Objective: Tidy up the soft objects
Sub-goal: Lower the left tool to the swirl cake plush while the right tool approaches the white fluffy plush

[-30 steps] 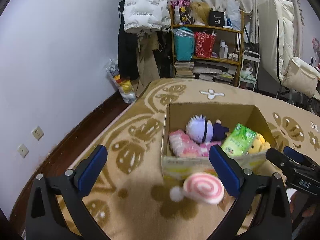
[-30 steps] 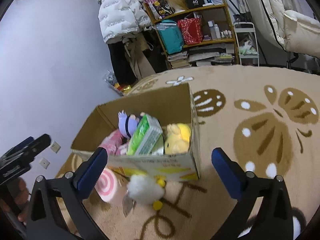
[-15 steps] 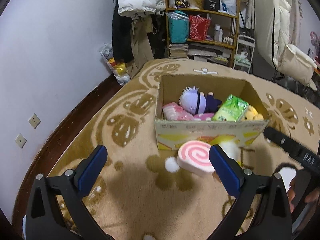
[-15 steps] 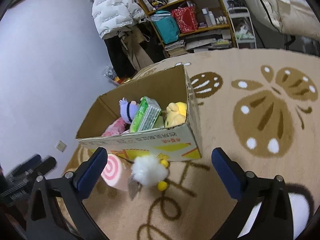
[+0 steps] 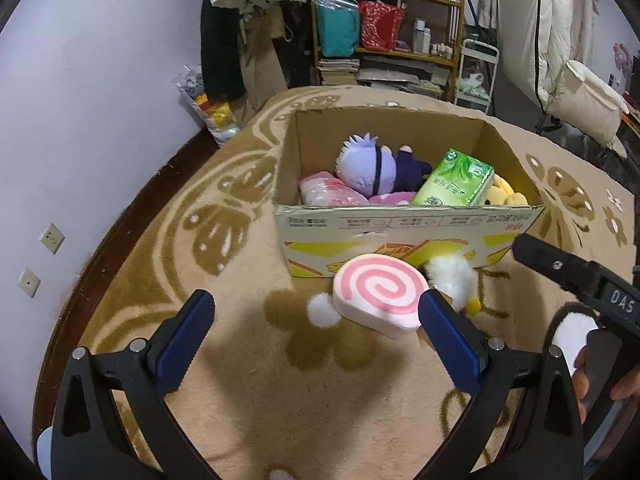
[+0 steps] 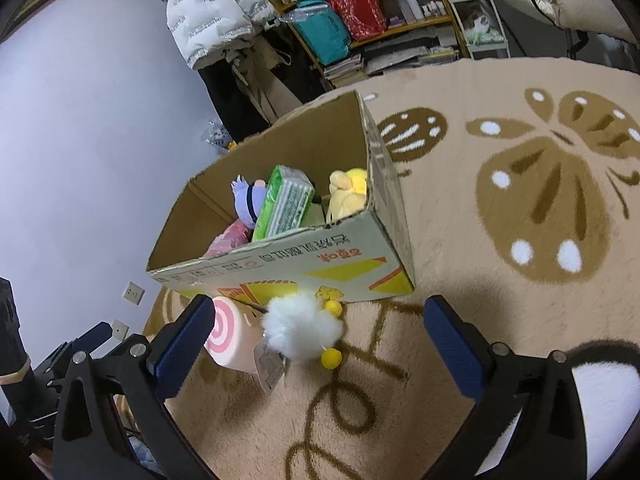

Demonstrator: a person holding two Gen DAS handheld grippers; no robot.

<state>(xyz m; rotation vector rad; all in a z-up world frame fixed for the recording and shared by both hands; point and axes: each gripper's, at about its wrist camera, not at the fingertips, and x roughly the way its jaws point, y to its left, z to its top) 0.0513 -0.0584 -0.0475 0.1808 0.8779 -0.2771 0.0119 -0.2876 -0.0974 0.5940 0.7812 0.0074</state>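
An open cardboard box [image 5: 404, 224] [image 6: 312, 256] stands on the carpet. Inside lie a purple-haired doll [image 5: 368, 166] [image 6: 246, 198], a pink soft pack [image 5: 326, 194], a green tissue pack [image 5: 452, 180] [image 6: 286, 200] and a yellow plush [image 5: 506, 194] [image 6: 346, 192]. In front of the box on the carpet lie a pink swirl roll plush [image 5: 378, 290] [image 6: 228, 332] and a white fluffy plush with yellow balls [image 5: 452, 276] [image 6: 300, 328]. My left gripper [image 5: 316, 342] is open, just short of the roll plush. My right gripper [image 6: 316, 344] is open, above the white plush.
A beige patterned carpet [image 6: 520, 200] covers the floor. A lilac wall [image 5: 100, 80] with sockets runs on the left. Wooden shelves [image 5: 384, 20] with bags, books and hanging coats stand behind the box. A cream chair [image 5: 576, 92] sits at the right. A person's hand [image 5: 600, 380] holds the other gripper.
Both grippers have pulled back and risen from the box, so the box and the two floor plushes sit farther ahead. Both stay open and nothing was picked up.
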